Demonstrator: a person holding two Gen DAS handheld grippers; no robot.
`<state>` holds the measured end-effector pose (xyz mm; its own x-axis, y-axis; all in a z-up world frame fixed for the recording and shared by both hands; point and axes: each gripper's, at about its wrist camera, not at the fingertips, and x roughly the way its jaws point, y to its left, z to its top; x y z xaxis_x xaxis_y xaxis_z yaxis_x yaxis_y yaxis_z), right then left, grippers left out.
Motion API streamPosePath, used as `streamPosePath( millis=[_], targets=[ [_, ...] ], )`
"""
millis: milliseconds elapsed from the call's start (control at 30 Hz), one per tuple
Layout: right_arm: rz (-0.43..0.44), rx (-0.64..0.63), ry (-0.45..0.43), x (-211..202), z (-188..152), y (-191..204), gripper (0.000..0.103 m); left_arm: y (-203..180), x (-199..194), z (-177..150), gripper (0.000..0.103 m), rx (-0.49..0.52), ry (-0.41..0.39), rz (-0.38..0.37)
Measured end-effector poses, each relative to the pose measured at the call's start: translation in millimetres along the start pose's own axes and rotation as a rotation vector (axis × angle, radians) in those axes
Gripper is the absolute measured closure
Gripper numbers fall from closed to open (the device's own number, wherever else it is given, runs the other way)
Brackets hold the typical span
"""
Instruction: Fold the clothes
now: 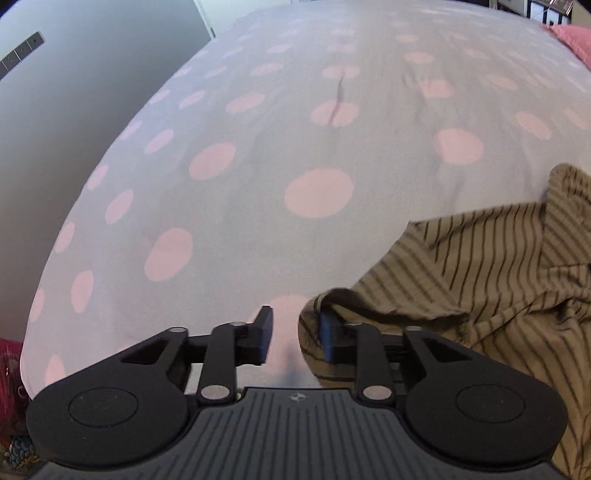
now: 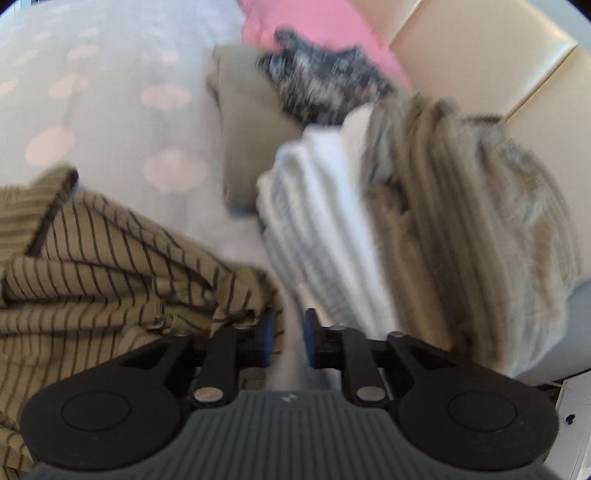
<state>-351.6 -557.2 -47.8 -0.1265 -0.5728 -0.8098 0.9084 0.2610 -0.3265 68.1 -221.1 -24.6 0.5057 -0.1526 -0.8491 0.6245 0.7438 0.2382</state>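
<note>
A tan shirt with thin dark stripes [image 1: 480, 266] lies crumpled on the bed at the right of the left wrist view. One fold of it drapes over the right finger of my left gripper [image 1: 295, 336], which is open, with only the bed cover showing between its pads. In the right wrist view the same shirt [image 2: 110, 258] fills the lower left and touches the left finger of my right gripper [image 2: 289, 336]. That gripper is open too, and no cloth is between its pads.
The bed cover [image 1: 258, 147] is white with pink dots. To the right are a white ribbed garment [image 2: 325, 221], a beige knit [image 2: 461, 203], a taupe piece [image 2: 251, 122], a dark patterned cloth [image 2: 325, 85], a pink pillow [image 2: 332, 29] and a cream headboard [image 2: 480, 48]. The bed's left edge drops off [image 1: 74, 221].
</note>
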Motion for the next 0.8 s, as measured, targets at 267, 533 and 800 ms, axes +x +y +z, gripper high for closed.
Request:
streamPosePath(
  millis=[267,533,800],
  targets=[
    [0.186,-0.03,-0.095,-17,26,19,0.059,-32,4,36,0.061,0.121,-0.09,-0.101],
    [0.343,-0.067,-0.113,4,60,52,0.055,-35,63,56,0.064,0.111,-0.029,-0.169],
    [0.369,-0.154,0.057,34,52,62,0.062,-33,93,51,0.078,0.021,0.056,-0.247]
  ],
)
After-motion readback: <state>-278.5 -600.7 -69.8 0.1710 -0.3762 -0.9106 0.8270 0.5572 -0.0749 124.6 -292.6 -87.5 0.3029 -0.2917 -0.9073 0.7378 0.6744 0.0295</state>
